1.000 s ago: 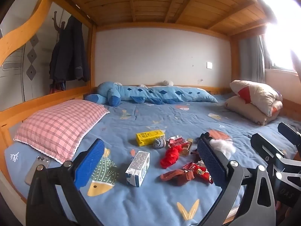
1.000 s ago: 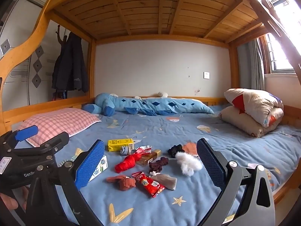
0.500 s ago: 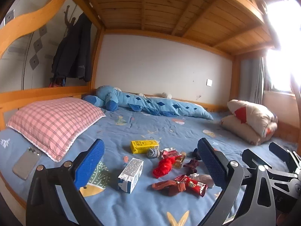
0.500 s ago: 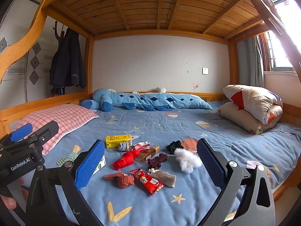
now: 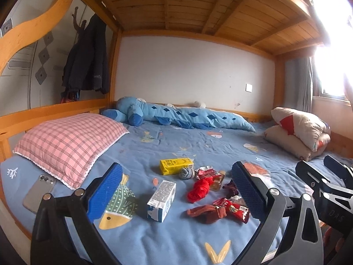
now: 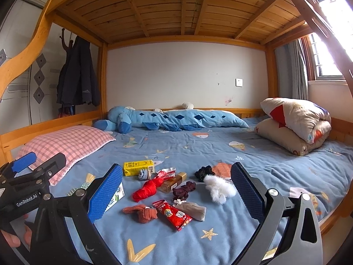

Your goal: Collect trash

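- The trash lay in a loose cluster on the blue bed sheet point(image 6: 253, 154), near the front edge and mixed with soft things that did not look like trash.
- The red snack wrapper point(image 6: 171, 214) lay flat nearest the edge, touching a beige pouch point(image 6: 192, 207); it looked light, crinkly and slick, so I judged that a pinch across its narrow width would hold better than one at an end.
- The white milk carton point(image 5: 161, 201) lay on its side at the left of the cluster, apart from the rest; probably empty, light and easily crushed, best taken across its two flat faces.
- The yellow drink carton point(image 6: 138, 167) lay farther back, a small grey bundle point(image 6: 144, 174) just beside it; stiff-sided, the same flat-face hold seemed to suit it.
- A crumpled foil wrapper point(image 6: 166, 172) touched a small amber bottle point(image 6: 174, 180); the bottle looked hard, smooth and apt to roll.
- A red cloth point(image 6: 146, 190), brown sock point(image 6: 141, 213), dark scrunchies point(image 6: 184, 190) and white fluffy piece point(image 6: 218, 188) lay among them, all soft.
- The left tongs point(image 5: 176, 190) were spread wide and empty, above the cluster.
- The right tongs point(image 6: 176, 190) were likewise wide and empty.
- A phone point(image 5: 38, 193) lay beside the pink pillow point(image 5: 68, 145), well apart.
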`<state>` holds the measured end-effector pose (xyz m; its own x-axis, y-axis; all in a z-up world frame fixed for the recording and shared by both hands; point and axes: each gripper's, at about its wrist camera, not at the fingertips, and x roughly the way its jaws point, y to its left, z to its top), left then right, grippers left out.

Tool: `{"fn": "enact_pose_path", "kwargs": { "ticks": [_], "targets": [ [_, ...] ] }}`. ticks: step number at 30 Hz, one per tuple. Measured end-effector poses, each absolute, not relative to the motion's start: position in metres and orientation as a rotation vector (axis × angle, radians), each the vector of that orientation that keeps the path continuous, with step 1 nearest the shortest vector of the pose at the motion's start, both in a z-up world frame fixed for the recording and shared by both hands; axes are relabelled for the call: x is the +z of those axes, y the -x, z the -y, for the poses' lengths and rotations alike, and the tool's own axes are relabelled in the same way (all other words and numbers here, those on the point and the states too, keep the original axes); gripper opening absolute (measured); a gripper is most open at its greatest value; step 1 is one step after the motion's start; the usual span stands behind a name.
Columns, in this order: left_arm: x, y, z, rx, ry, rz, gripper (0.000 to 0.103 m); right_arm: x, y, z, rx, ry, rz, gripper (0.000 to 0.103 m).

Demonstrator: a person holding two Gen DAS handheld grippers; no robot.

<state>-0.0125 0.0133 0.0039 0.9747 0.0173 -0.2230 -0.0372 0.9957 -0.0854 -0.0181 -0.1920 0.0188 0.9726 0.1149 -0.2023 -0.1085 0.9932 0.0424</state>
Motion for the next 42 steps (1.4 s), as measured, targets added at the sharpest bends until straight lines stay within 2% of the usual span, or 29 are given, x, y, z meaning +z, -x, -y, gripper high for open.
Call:
{"fn": "enact_pose_path", "kwargs": {
  "ticks": [42],
  "targets": [
    [-0.009,-0.019,-0.013,0.021,0.070,-0.298,0.099,0.014,0.000,0.183,0.146,-0.008,-0.230,0.095]
  ]
}}
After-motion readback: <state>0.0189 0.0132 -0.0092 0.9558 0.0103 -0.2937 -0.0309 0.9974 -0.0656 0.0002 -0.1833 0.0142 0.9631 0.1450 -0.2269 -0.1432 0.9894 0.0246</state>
